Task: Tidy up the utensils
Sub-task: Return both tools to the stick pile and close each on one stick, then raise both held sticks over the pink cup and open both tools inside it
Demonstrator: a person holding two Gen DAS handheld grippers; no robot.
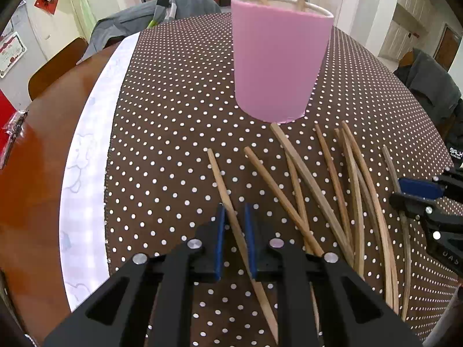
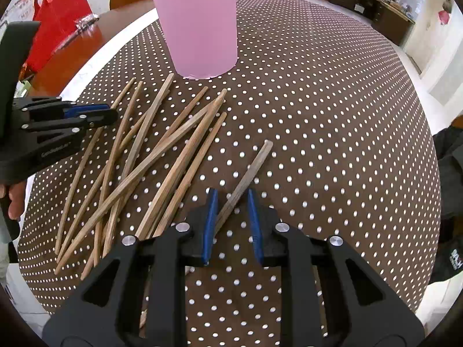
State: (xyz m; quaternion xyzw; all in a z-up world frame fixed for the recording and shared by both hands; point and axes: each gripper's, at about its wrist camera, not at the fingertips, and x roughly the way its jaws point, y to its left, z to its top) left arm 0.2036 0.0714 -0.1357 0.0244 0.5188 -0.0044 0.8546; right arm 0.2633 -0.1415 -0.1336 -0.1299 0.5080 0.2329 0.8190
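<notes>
My left gripper (image 1: 234,211) is shut on one pale wooden chopstick (image 1: 221,179), which crosses slantwise between the blue pads and touches both. It shows again at the left of the right wrist view as the left gripper (image 2: 107,112). My right gripper (image 2: 231,193) stands narrowed around a greyer chopstick (image 2: 254,164). That stick leans on the left pad, and a gap shows at the right pad. Several loose chopsticks (image 2: 162,150) lie crossed on the cloth. The pink cup (image 1: 277,57) stands behind them with two chopsticks upright in it.
The table carries a brown polka-dot cloth (image 2: 332,115) over a white checked cloth (image 1: 86,156). A red bag (image 2: 58,20) sits on the bare wood at the left. A dark jacket (image 1: 431,84) hangs at the right edge, and grey fabric (image 1: 130,20) lies behind.
</notes>
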